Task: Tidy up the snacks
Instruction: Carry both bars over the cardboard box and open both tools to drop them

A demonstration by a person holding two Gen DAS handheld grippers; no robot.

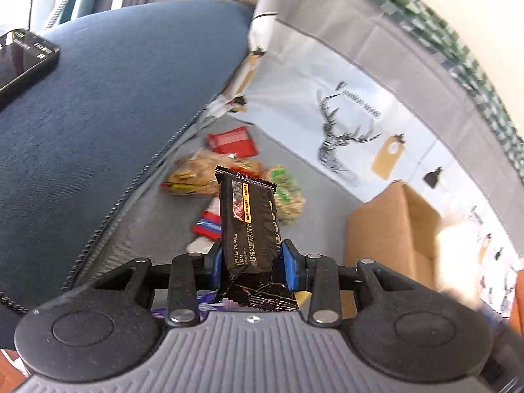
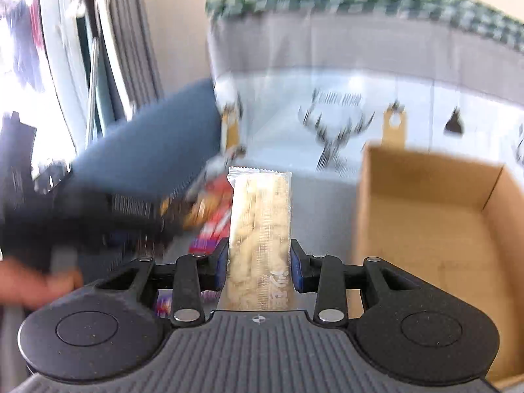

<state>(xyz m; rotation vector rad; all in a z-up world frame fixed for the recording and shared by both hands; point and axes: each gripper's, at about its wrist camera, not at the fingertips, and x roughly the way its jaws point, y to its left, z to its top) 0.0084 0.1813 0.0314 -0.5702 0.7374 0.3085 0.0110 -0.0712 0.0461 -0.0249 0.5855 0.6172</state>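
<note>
The left gripper [image 1: 251, 258] pinches a black cracker pack [image 1: 249, 226] between its blue pads [image 1: 291, 262], the pack standing upright with its crimped top edge uppermost and its lower end crumpled behind the fingers. To the left lies a blue cushion [image 1: 114, 104] with a phone [image 1: 23, 55] resting on its far corner. Beyond the pack, a loose pile of snacks [image 1: 229, 177] sits on the grey cloth [image 1: 157, 222]: red packets and clear bags of pale, golden pieces. A cardboard box [image 1: 389, 226] stands to the right, near the deer-print backdrop [image 1: 344, 131].

The right gripper [image 2: 258, 262] clamps a clear pack of pale biscuits [image 2: 260, 226], held lengthwise and pointing away. Left of it, blurred, are the other gripper and a hand [image 2: 29, 281]. The open box [image 2: 425, 216] sits just right of the pack; its inside shows bare cardboard.
</note>
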